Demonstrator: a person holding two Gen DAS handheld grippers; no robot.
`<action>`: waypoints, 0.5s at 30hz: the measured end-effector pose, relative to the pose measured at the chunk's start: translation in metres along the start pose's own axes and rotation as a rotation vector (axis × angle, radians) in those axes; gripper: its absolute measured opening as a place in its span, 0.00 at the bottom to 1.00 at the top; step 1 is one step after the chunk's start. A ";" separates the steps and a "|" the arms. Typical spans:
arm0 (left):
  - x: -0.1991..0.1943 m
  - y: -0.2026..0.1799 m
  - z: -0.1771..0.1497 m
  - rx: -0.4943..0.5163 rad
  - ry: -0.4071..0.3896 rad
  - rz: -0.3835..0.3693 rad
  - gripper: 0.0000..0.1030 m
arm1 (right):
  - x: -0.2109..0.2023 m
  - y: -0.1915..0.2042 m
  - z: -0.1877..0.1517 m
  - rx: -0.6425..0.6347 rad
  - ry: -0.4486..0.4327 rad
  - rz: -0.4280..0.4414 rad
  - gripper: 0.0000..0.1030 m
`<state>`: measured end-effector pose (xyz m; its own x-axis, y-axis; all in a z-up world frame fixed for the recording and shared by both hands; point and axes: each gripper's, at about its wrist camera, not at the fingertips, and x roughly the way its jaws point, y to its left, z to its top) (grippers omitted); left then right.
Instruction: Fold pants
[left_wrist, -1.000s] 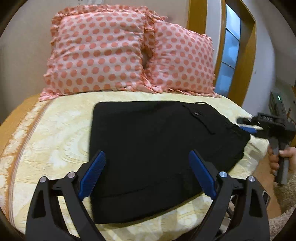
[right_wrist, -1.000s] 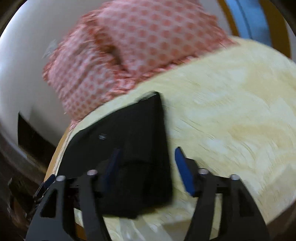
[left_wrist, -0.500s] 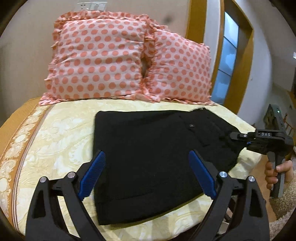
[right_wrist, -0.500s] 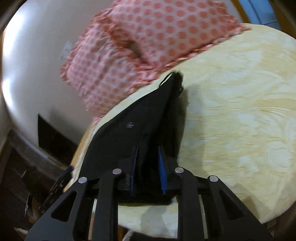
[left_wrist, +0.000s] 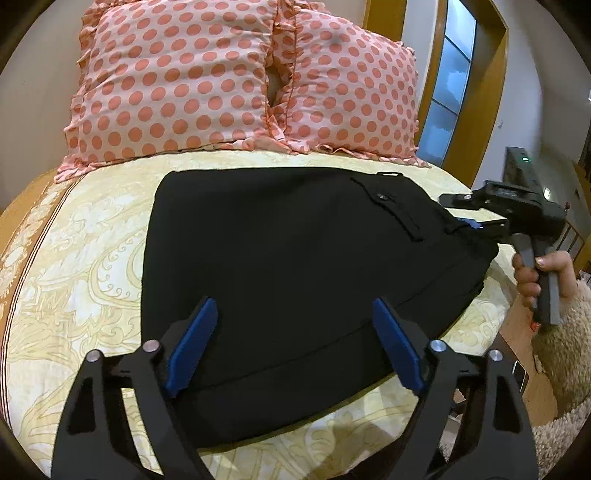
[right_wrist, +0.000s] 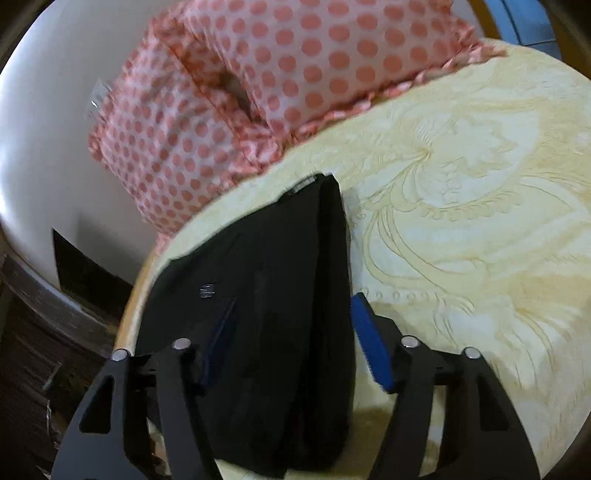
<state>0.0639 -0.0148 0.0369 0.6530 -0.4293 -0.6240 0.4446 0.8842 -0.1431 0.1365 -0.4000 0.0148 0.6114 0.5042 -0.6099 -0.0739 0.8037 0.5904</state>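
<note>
Left gripper (left_wrist: 291, 347): jaws spread wide, blue pads apart, holding nothing; hovers above the near hem edge of the pants (left_wrist: 295, 266).

Right gripper (right_wrist: 291, 339): jaws apart, straddling the thick folded end of the pants without pinching it; one pad lies against dark cloth, the other over bare bedspread. Seen from the left wrist view, this gripper sits at the garment's right end, the person's hand (left_wrist: 535, 273) around its handle.

Pants: black, already folded into a broad flat panel, lying on the bed (left_wrist: 81, 266) near its front edge. A buttoned pocket flap (left_wrist: 391, 210) shows toward the right end. In the right wrist view the layers stack several thick at the near end; edges look roughly aligned, though blur hides the detail.

Bed: yellow patterned bedspread, bare to the left of the garment and beyond it.

Pillows (left_wrist: 177, 81): two, pink with salmon dots, ruffled, leaning against the wall behind the pants and not touching them.

Step in hand, by judgement: between folds, with both grippers released and the bundle at rest. The task looks well advanced.

Next move, by judgement: if a further fold is wanted, each gripper needs to close on all layers at one end and carry them over the other end together, keeping the stack from sliding off the bed's front edge.
</note>
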 end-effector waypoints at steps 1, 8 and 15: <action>0.001 0.003 -0.001 -0.011 0.005 -0.003 0.78 | 0.005 0.000 -0.001 -0.009 0.017 0.003 0.62; -0.013 0.015 0.003 -0.044 -0.029 -0.029 0.74 | 0.017 0.018 -0.008 -0.116 0.075 0.037 0.46; -0.018 0.051 0.037 -0.132 -0.064 0.013 0.83 | 0.025 0.018 -0.005 -0.145 0.083 0.058 0.46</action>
<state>0.0977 0.0308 0.0696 0.6978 -0.4243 -0.5771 0.3536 0.9047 -0.2376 0.1464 -0.3712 0.0082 0.5357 0.5707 -0.6224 -0.2235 0.8066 0.5472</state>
